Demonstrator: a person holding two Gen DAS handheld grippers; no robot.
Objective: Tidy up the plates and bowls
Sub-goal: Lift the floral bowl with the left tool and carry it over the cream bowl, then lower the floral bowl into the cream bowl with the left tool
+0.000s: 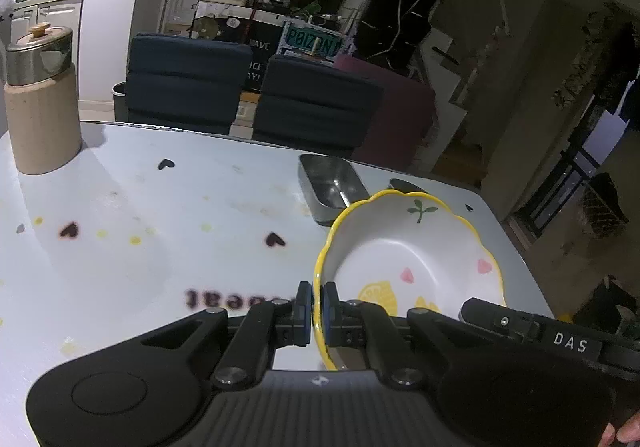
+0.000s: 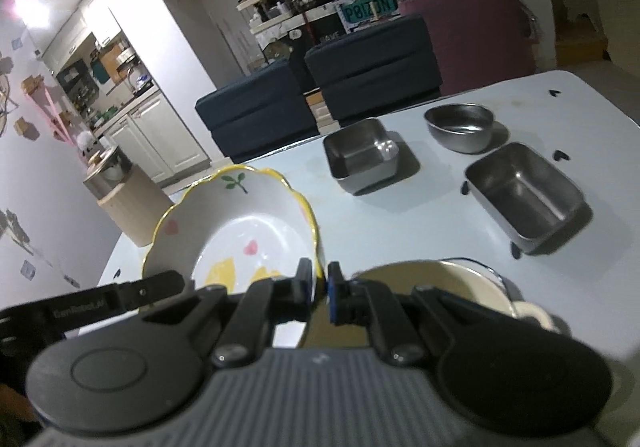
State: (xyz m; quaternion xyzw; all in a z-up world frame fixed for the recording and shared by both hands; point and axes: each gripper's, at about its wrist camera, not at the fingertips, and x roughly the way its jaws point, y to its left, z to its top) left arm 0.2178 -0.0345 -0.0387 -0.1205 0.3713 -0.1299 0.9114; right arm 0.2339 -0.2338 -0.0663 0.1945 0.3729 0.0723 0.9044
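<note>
Right wrist view: both grippers, right gripper and left gripper, pinching opposite rims of yellow-rimmed bowl, hovering left of steel tray.

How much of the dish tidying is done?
Nothing looks stacked yet. Both hand-held grippers, left and right, pinch the yellow-rimmed bowl by opposite rims. Two steel trays, a steel bowl and a plate lie apart.

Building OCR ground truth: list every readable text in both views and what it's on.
"DAS": right gripper body.
"POIZON": teal sign behind the sofas.
"AVE", "ICE", "AY!": dark board, partly hidden.
Tablecloth lettering: upside down, blurred, unreadable.
Left gripper arm label: blurred, unreadable.
</note>
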